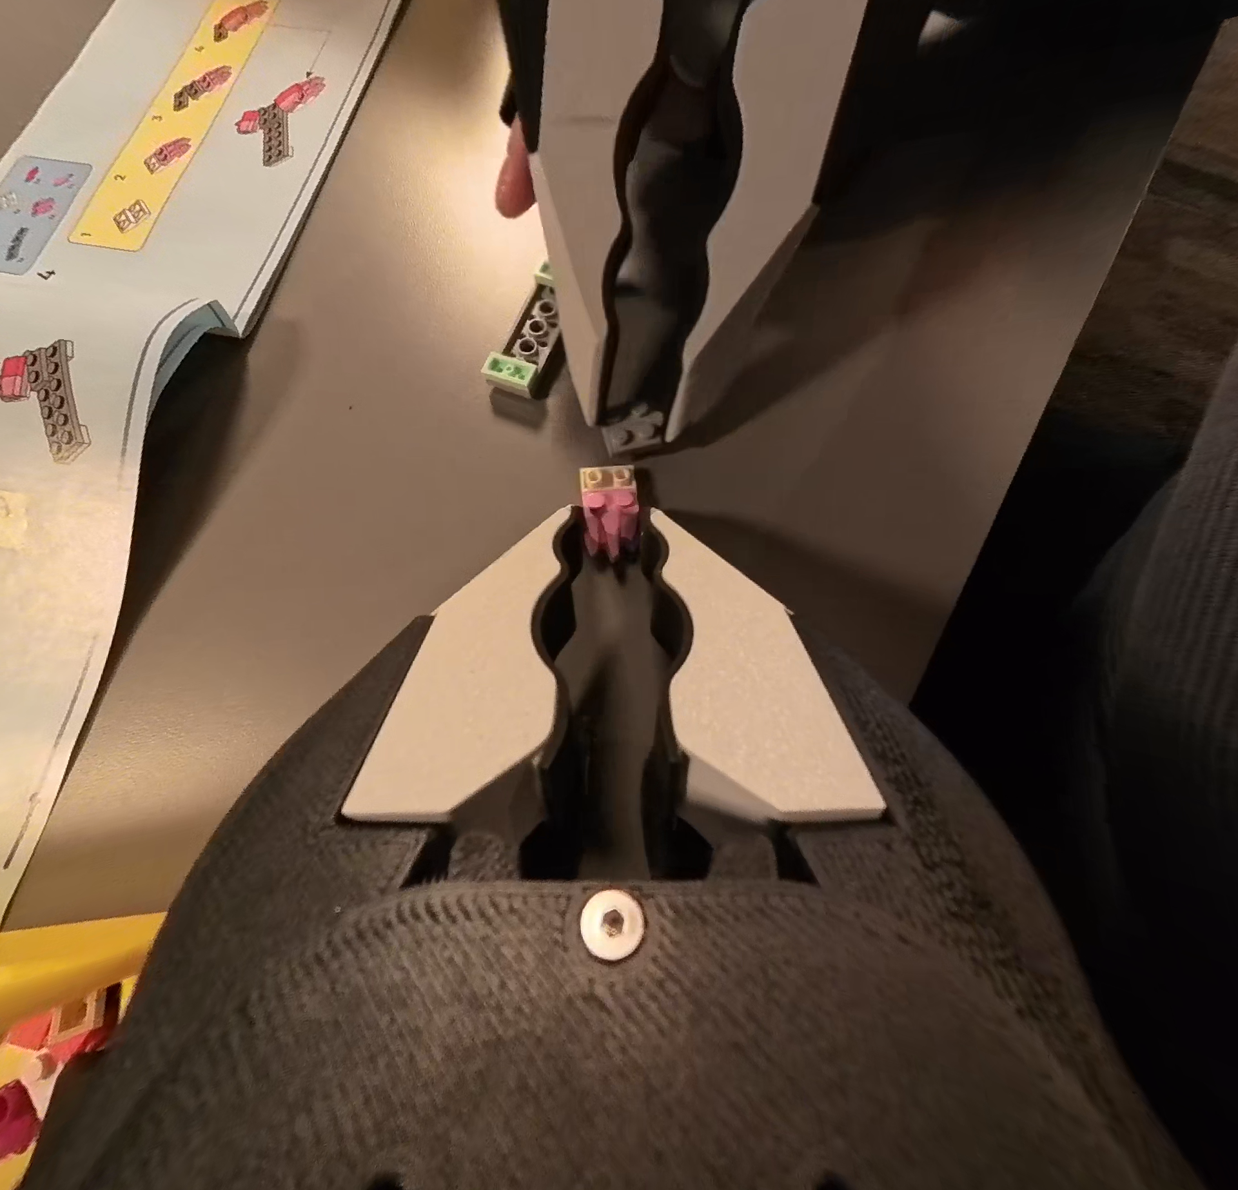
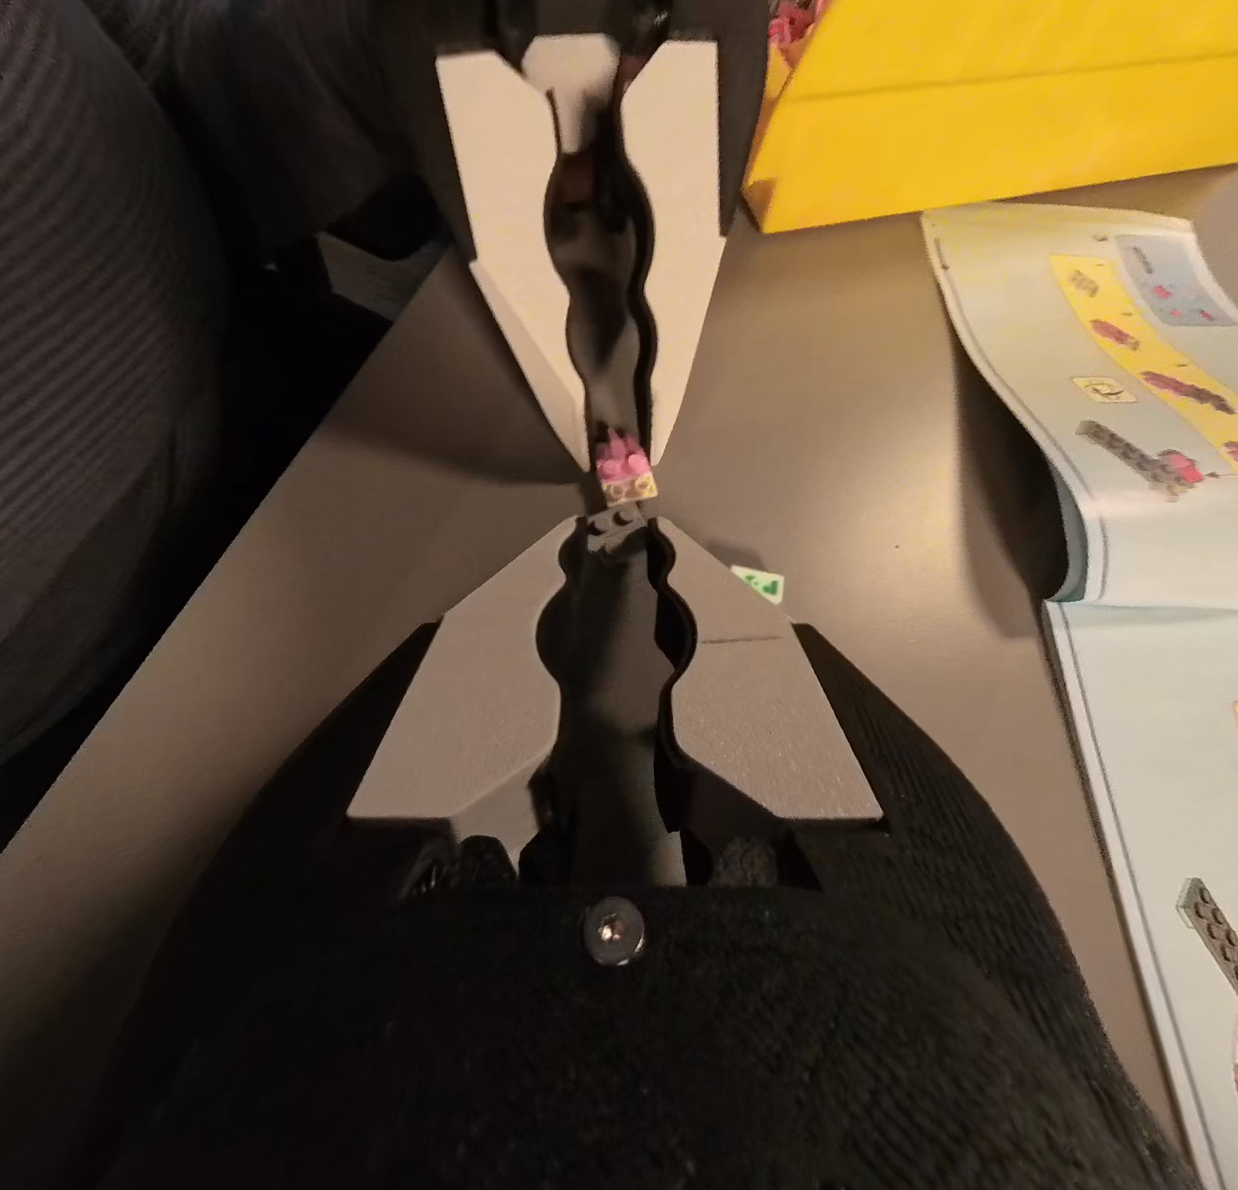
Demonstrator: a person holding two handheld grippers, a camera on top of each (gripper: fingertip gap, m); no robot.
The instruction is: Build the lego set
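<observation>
An open instruction booklet [image 1: 167, 173] with drawings of toy bricks lies at the far left of a brown table [image 1: 375, 488], above the corner of a yellow box [image 1: 74, 957] holding loose pink pieces. Toward the middle, a dark grey studded plate with green end pieces [image 1: 526, 347] rests on the tabletop, partly hidden by the right gripper [image 1: 636, 431], which reaches in from the top with its claw closed narrowly on a small dark grey brick [image 1: 633, 437]. Facing it tip to tip, the left gripper [image 1: 609, 521] has its claw closed narrowly on a pink brick with a tan plate on its front [image 1: 608, 501]; the two held pieces sit just apart, above the table. At the far right, dark ribbed fabric [image 1: 1152, 555] lies beyond the table edge.
</observation>
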